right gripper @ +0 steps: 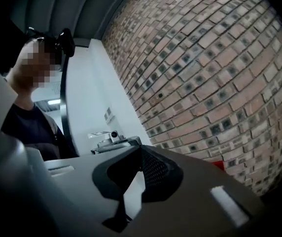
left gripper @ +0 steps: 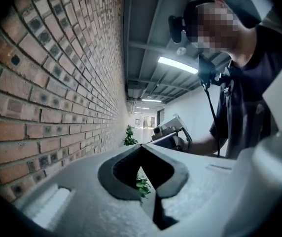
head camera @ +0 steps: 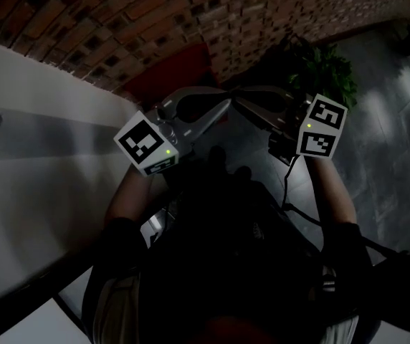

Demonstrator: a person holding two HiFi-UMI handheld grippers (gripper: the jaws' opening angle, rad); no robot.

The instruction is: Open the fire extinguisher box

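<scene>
Left gripper (left gripper: 141,146) and right gripper (right gripper: 141,147): my matte grey jaws are closed tip to tip with nothing between them. Dark mesh-textured pads (right gripper: 158,174) frame a diamond gap. Brick wall (head camera: 262,20): rough, perforated red-brown bricks. At its foot is a flat red shape, apparently the fire extinguisher box (head camera: 173,74), dimly seen. A leafy plant (head camera: 323,70) stands beside the wall on a glossy grey floor (head camera: 391,120).

Brick wall (left gripper: 57,83): rough, matt. Floor (head camera: 384,113): smooth, glossy grey. Left claw (left gripper: 140,147): grainy matt grey plastic, dark matt pads (left gripper: 112,176). White wall (head camera: 47,178): smooth, matt paint.
</scene>
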